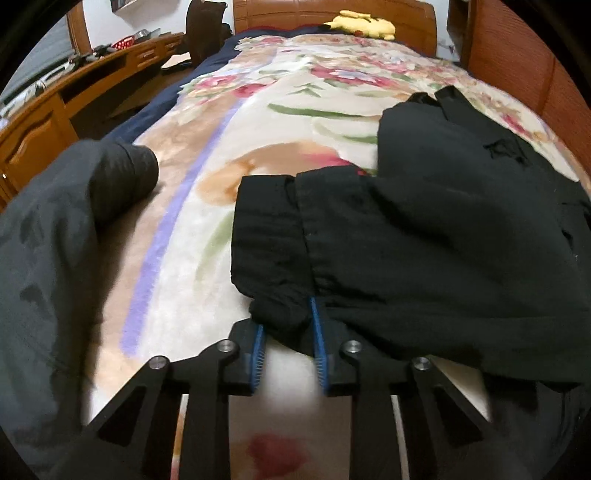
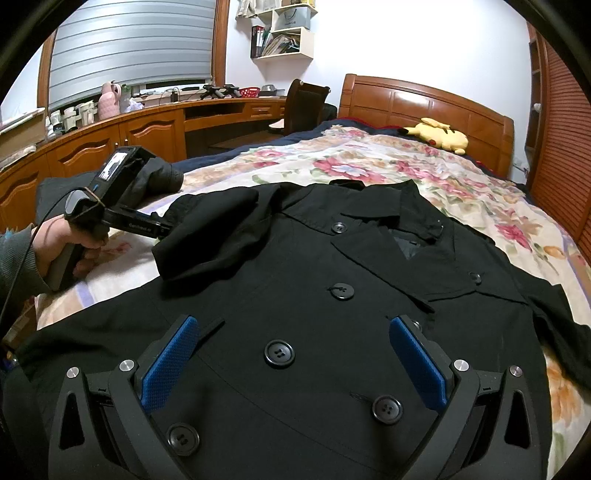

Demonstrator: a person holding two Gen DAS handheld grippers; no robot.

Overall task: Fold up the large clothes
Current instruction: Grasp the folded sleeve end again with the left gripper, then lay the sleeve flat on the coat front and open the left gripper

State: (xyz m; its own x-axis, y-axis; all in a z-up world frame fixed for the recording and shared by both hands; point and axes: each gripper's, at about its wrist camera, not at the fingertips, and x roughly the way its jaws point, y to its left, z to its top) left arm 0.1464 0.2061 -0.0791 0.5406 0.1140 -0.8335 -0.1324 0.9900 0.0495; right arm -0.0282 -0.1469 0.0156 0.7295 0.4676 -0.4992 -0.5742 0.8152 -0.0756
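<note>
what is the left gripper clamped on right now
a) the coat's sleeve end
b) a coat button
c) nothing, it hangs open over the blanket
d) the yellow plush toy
a: in the left wrist view the left gripper has its blue pads closed in on a bunched fold at the end of the black coat's sleeve. The yellow plush toy lies far off by the headboard.

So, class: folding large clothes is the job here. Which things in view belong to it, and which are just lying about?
Part of the job:
- black coat
- its sleeve, pinched in the left hand-held gripper
- right hand-held gripper, open over the coat

Lying about:
- yellow plush toy
- chair
- pink bottle
</note>
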